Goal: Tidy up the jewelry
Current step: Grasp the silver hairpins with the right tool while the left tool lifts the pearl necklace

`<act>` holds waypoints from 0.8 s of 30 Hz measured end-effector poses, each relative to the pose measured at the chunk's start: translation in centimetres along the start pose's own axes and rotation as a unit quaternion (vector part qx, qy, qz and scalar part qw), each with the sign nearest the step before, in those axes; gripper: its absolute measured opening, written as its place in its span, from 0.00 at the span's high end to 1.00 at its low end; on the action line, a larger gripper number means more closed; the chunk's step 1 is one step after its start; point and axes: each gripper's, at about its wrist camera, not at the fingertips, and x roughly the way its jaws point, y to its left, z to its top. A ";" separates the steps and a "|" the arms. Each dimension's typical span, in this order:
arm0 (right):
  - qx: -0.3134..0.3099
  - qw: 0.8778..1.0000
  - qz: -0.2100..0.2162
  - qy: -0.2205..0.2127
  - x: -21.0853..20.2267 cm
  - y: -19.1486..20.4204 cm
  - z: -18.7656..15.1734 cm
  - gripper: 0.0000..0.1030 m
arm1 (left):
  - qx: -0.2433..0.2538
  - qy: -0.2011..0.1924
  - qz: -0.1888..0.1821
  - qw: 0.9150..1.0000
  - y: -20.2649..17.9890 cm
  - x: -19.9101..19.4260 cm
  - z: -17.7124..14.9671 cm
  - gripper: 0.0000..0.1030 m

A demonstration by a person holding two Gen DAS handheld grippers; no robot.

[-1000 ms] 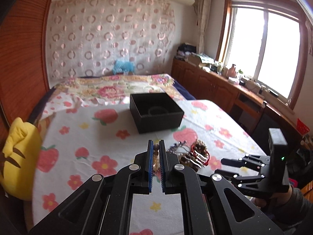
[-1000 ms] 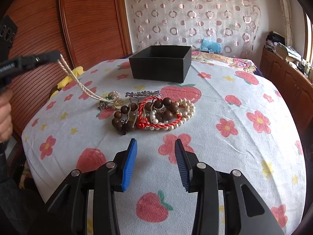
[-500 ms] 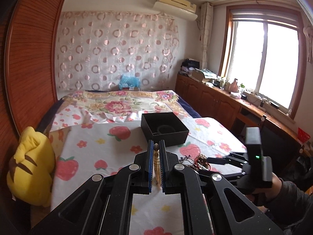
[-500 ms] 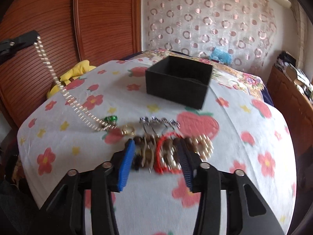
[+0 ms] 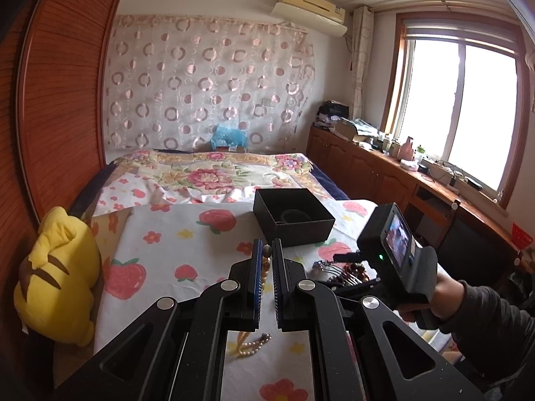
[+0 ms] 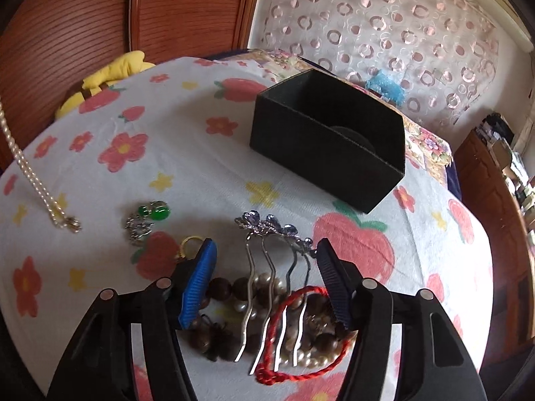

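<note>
My left gripper point(image 5: 266, 250) is shut on a pearl necklace point(image 5: 264, 275) that hangs down, its lower end on the cloth point(image 5: 252, 346); the same strand shows at the left of the right wrist view point(image 6: 20, 157). An open black box point(image 5: 292, 215) stands beyond, also in the right wrist view point(image 6: 329, 140). My right gripper point(image 6: 264, 260) is open, low over a jewelry pile: silver hair pins point(image 6: 267, 287), a red cord bracelet point(image 6: 301, 334), brown beads point(image 6: 220, 289) and pearls. A green pendant point(image 6: 152, 214) and a gold ring point(image 6: 190, 242) lie to the left.
A flowered white cloth point(image 6: 207, 173) covers the table. A yellow plush toy point(image 5: 57, 277) sits at the left edge by a wooden wardrobe point(image 5: 50, 100). A bed point(image 5: 207, 170) lies behind, a wooden counter point(image 5: 394, 173) under the window on the right.
My left gripper has risen, lifting the pearl necklace clear of the pile. My right gripper has moved forward and down over the pile, staying open.
</note>
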 end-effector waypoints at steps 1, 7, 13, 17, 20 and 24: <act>0.000 1.000 -0.001 0.003 0.1 -0.1 0.1 0.38 | 0.000 0.001 -0.001 1.000 0.0 0.1 -0.1 0.95; 0.005 1.000 0.007 0.008 0.3 -1.3 0.8 0.64 | -0.001 0.004 -0.002 1.000 -0.1 0.2 -0.2 0.95; 0.038 0.999 0.025 -0.014 -1.1 -3.5 1.7 0.88 | -0.001 0.011 -0.007 1.000 -0.3 1.0 -0.7 0.95; 0.054 0.998 0.031 -0.027 -2.0 -4.9 2.0 0.88 | 0.002 0.016 -0.008 1.000 -0.4 1.8 -0.6 0.95; 0.069 0.996 0.045 -0.044 -2.9 -6.0 2.3 0.89 | 0.004 0.017 -0.011 1.000 -0.5 2.5 -0.1 0.95; 0.087 0.992 0.058 -0.065 -3.9 -7.2 2.6 0.88 | 0.011 0.009 -0.015 1.000 -0.8 3.1 1.3 0.95</act>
